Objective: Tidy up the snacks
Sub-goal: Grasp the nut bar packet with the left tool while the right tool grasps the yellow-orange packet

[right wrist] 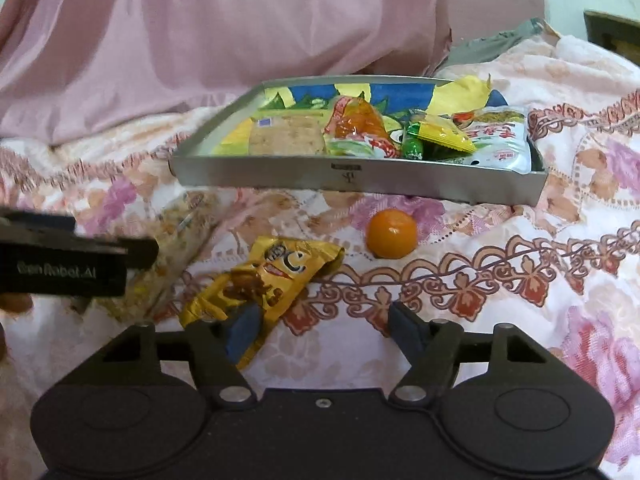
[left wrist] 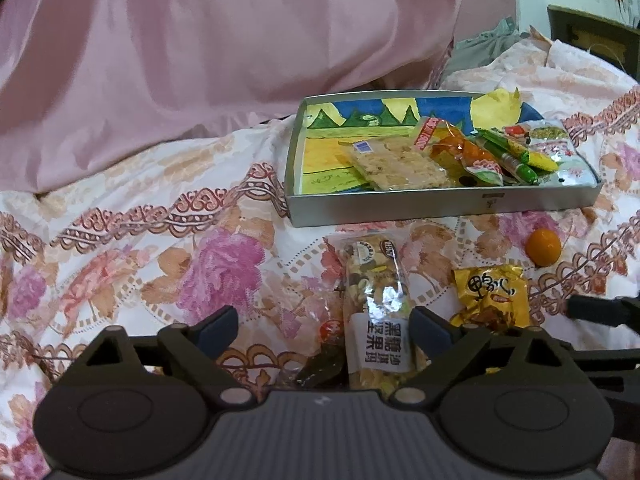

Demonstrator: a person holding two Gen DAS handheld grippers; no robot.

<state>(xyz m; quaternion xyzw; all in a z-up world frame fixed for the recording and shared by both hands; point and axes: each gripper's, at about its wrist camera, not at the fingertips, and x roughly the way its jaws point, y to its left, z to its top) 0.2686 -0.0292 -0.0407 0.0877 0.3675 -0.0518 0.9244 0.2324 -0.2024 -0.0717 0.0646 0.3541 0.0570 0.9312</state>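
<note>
The left claw (left wrist: 324, 330) is seen spread wide over a nut bar (left wrist: 374, 304) on the bed (left wrist: 160, 248), its pads clear of the wrapper; the right claw (right wrist: 322, 326) is held open, one pad over a yellow packet (right wrist: 264, 280), nothing gripped; an orange (right wrist: 392, 233) lies just before the tray (right wrist: 360, 178), in which other snacks (right wrist: 360, 132) are piled.
</note>
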